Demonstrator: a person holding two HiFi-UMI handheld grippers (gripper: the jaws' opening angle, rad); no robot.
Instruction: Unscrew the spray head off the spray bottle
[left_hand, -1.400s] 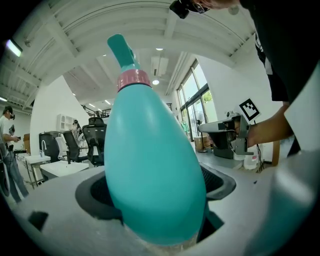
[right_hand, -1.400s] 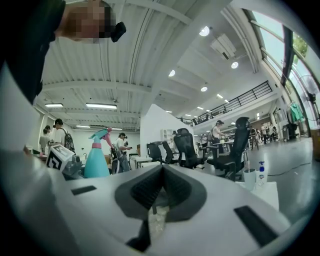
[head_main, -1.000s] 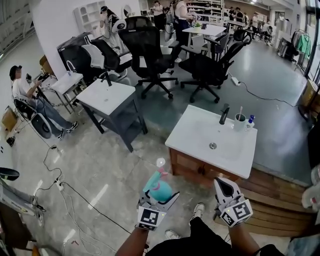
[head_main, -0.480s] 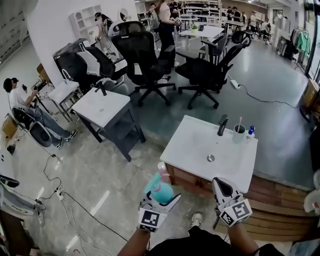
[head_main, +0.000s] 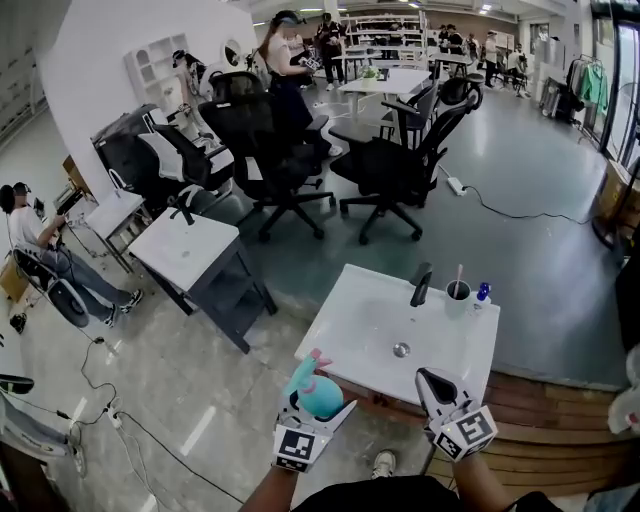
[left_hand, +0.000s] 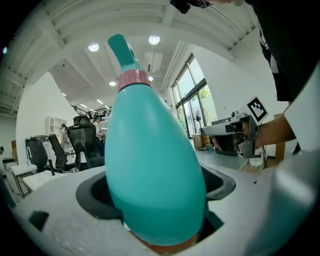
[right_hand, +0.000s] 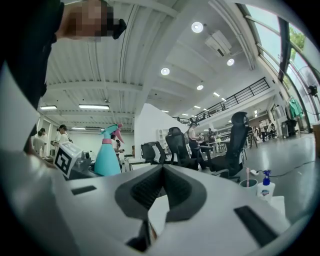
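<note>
1. Left side. The left tongs (head_main: 320, 410) are clamped on the lower, widest part of the spray bottle (head_main: 320, 392). The bottle stands roughly upright in the air at the near edge of the washbasin surface (head_main: 360, 320), not resting on it.

2. Handling. The teal body is smooth, pear-shaped plastic that tapers toward the neck. Judge it light and moderately stiff. The fill level cannot be read. The taper and gloss make it likely to slip or rotate in the grip under torque, so keep the hold on the broad belly, where it is now.

3. Grasp point for unscrewing. The spray head (left_hand: 121, 49) sits above a pink collar (left_hand: 134, 79). The collar is the probable threaded part, so take hold there or on the head just above it. The thin nozzle looks the most fragile part and should not be levered.

4. Right side. The right tongs (head_main: 433, 380) are closed together with nothing between them. They are apart from the bottle, to its right, and must open before taking the head.

5. Change from the earlier frames. The washbasin surface lay well ahead of both tongs; it now lies directly at their tips. The bottle remains gripped, and the right tongs remain closed and empty.
</note>
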